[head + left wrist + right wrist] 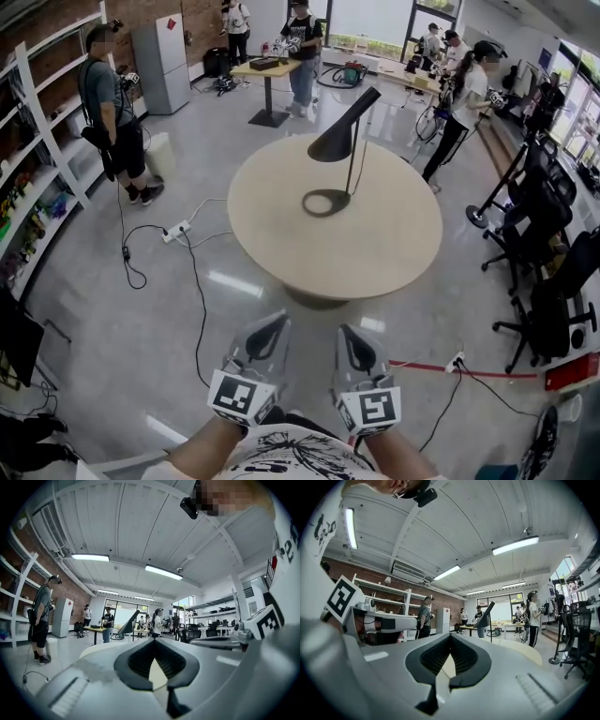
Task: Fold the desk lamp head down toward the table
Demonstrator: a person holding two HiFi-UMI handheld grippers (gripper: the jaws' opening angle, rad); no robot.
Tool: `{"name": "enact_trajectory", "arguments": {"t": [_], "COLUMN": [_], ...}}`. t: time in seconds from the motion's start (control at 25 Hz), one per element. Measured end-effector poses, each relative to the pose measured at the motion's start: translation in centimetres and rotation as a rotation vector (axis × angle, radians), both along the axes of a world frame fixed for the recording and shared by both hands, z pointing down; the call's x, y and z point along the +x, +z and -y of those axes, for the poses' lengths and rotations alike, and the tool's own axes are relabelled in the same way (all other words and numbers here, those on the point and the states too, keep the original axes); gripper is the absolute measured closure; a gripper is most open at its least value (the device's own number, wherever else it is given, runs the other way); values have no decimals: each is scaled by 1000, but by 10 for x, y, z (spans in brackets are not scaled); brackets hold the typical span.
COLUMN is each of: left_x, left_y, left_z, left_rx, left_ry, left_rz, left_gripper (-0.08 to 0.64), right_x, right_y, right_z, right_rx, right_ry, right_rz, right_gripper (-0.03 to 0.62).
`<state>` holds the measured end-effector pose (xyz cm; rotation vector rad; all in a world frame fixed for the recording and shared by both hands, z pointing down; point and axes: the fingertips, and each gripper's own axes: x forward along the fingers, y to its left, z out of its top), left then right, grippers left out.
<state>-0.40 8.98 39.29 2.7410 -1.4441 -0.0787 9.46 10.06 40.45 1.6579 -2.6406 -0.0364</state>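
A black desk lamp stands on the round beige table (375,253). Its cone head (344,127) is raised and tilted on a thin stem (354,159) above a ring base (325,202). Both grippers are low in the head view, close to my body and well short of the table. The left gripper (278,321) and the right gripper (345,330) are each shut on nothing. The left gripper view shows the lamp (127,626) far off beyond the left gripper (153,640). In the right gripper view the lamp (486,616) stands beyond the right gripper (451,635).
A power strip (175,231) with cables lies on the floor left of the table, and a red cable (431,367) runs at the right. Office chairs (544,234) stand at the right, shelves (37,159) at the left. Several people stand around the room.
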Motion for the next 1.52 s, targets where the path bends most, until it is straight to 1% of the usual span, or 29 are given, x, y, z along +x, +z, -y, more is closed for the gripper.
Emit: {"name": "enact_trajectory", "arguments": {"t": [0.2, 0.36, 0.6, 0.72, 0.88, 1.04, 1.2, 1.36, 1.52], "left_x": [-10, -5, -5, -8, -3, -6, -4, -1, 5], "left_y": [-5, -2, -2, -2, -8, -7, -6, -6, -10], "left_z": [-8, -15, -23, -26, -34, -36, -36, -36, -37], "left_rx": [10, -5, 9, 16, 23, 20, 20, 15, 27], "left_ry": [7, 24, 43, 45, 55, 64, 70, 68, 75], "left_rz": [-20, -36, -42, -33, -30, -37, -38, -42, -41], "left_gripper": [555, 555, 555, 555, 555, 555, 555, 555, 555], "right_x": [-6, -6, -17, -22, -19, -21, -15, -13, -10], "right_y": [-1, 0, -8, -8, -11, -9, -7, -7, -12], "right_z": [-6, -16, -29, -32, -37, -39, -38, -38, -38], "right_rx": [-25, -33, 48, 37, 21, 6, -5, -8, 10], "right_ry": [17, 24, 2, 1, -9, -3, 9, 13, 17], "right_rz": [13, -8, -87, -78, -58, -31, -4, -26, -47], "right_gripper": [583, 584, 584, 584, 584, 584, 584, 584, 584]}}
